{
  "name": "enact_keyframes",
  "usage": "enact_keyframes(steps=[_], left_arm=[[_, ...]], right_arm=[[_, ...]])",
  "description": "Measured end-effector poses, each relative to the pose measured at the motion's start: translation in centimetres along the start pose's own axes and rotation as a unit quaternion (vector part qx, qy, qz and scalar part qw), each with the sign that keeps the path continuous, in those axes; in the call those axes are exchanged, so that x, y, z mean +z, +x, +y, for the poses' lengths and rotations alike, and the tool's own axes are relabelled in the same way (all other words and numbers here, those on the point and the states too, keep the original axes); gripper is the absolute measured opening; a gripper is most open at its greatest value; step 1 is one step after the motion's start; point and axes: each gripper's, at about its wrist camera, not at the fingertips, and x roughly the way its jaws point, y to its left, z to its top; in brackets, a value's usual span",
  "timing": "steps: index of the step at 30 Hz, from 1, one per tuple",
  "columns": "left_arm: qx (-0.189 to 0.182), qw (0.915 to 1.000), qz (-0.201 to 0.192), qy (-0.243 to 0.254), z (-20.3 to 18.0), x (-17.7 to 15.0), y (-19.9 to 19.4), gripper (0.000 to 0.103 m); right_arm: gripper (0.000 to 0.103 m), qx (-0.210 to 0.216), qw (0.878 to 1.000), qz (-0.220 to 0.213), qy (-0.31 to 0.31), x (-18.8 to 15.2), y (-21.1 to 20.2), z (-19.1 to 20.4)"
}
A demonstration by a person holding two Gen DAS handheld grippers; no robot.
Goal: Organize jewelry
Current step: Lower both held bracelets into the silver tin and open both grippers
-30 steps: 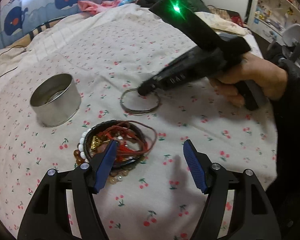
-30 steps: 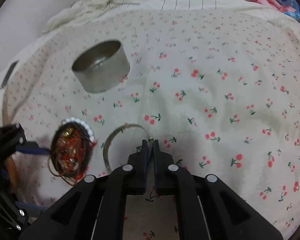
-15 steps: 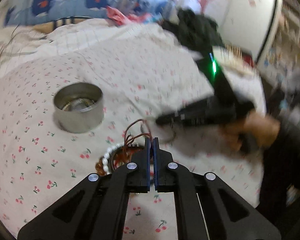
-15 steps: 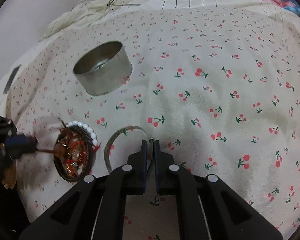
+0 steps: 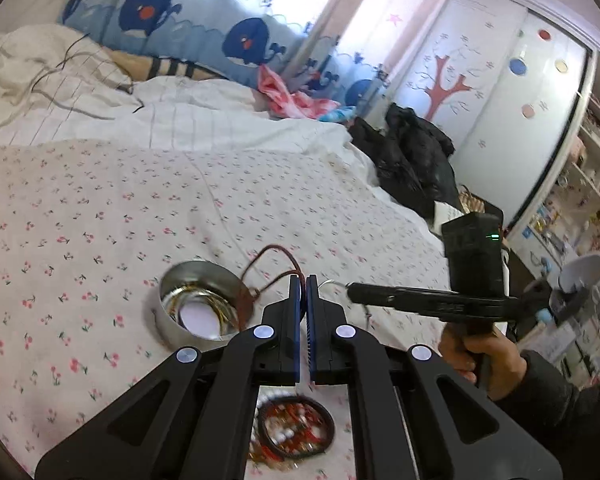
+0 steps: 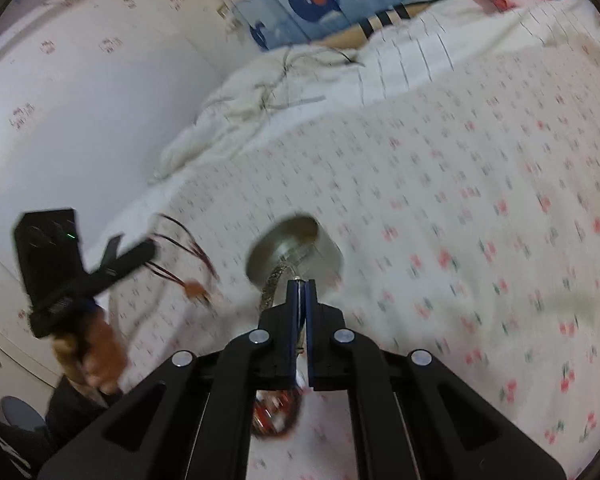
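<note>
On the cherry-print bed sheet point(image 5: 100, 208), the round metal tin point(image 5: 202, 306) sits left of centre in the left wrist view, with thin gold chains lying inside it. The left gripper point(image 5: 303, 292) is clamped shut on a brown cord necklace point(image 5: 270, 264), now lifted clear of the jewelry pile point(image 5: 296, 426) and hanging beside the tin's rim; a second ago this gripper stood open over the pile. To the right, the right gripper point(image 6: 302, 292) is closed on the silver bangle point(image 6: 274, 280), which has risen off the sheet where it lay earlier and now hangs in front of the tin, seen from the right wrist. The remaining beads and bands stay heaped below both grippers.
</note>
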Motion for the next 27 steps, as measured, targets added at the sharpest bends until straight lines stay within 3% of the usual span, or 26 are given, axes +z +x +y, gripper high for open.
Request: enact_keyframes(steps=[7,13,16,21,23,27], left_arm=[[0.068,0.9970,0.029,-0.021,3.6,1.5,4.8,0.003],[0.106,0.9862,0.116,-0.051,6.4,-0.2,8.9,0.005],[0.132,0.9803,0.143,-0.033,6.0,-0.4,8.9,0.016],[0.168,0.9740,0.151,-0.006,5.4,0.1,6.7,0.048],[0.180,0.9724,0.148,-0.002,5.5,0.4,5.7,0.049],[0.164,0.9776,0.127,-0.035,6.4,1.2,4.1,0.053]], right_arm=[[0.004,-0.013,1.000,-0.025,-0.012,3.8,2.7,1.9],[0.004,-0.035,0.999,0.002,-0.031,4.5,6.6,2.5],[0.004,-0.056,0.997,0.017,-0.048,4.3,9.0,3.0],[0.004,-0.086,0.992,0.036,-0.080,3.5,11.7,3.9],[0.004,-0.095,0.990,0.050,-0.093,3.2,12.8,4.3],[0.005,-0.134,0.978,0.076,-0.139,2.0,14.7,5.1]])
